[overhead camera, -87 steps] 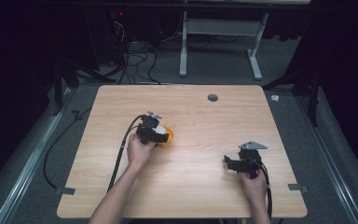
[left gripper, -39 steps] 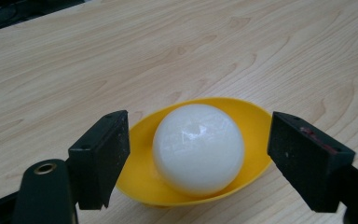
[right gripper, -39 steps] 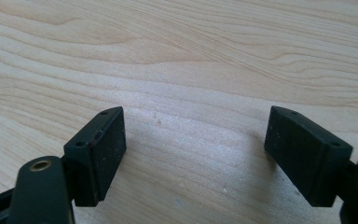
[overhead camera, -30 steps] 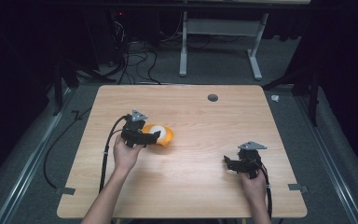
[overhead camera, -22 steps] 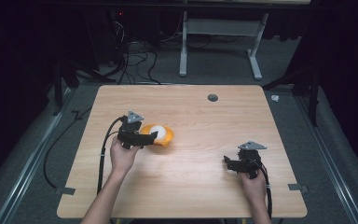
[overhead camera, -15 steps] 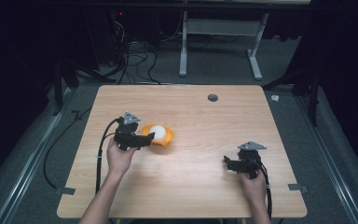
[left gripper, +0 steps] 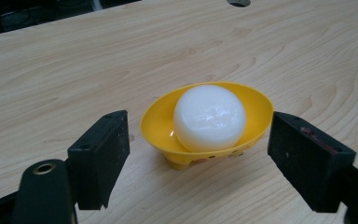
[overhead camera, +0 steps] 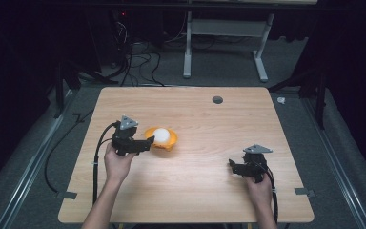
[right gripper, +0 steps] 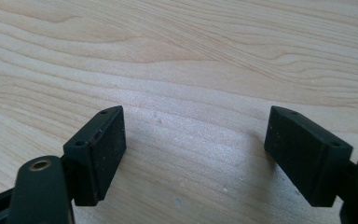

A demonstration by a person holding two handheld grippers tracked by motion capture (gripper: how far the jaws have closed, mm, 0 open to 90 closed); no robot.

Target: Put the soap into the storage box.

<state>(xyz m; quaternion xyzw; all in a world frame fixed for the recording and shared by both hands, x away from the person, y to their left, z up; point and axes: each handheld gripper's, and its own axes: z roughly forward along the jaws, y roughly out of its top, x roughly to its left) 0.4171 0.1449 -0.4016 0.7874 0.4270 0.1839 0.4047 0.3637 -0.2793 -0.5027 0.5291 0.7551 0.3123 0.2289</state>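
Black pads on the left gripper (left gripper: 198, 163) sit spread wide with the yellow bowl (left gripper: 256, 109) just ahead of them, not touching it. The white ball (left gripper: 209, 116) rests inside the bowl, a bit left of the table's (overhead camera: 209, 114) middle. The right gripper (right gripper: 193, 156) is gaping too, nothing but bare wood between its jaws, parked near the right front corner.

Stuff that could go sideways imo: that bowl stands on a tiny foot, so one pad nudging the rim probably tips it and the ball rolls off. Squeeze the thin rim unevenly and it might pop out.

Compared to about three seconds back, the left gripper was right over the bowl, mostly hiding it; now it's pulled away to the left and the bowl stands clear. Right hand hasn't budged.
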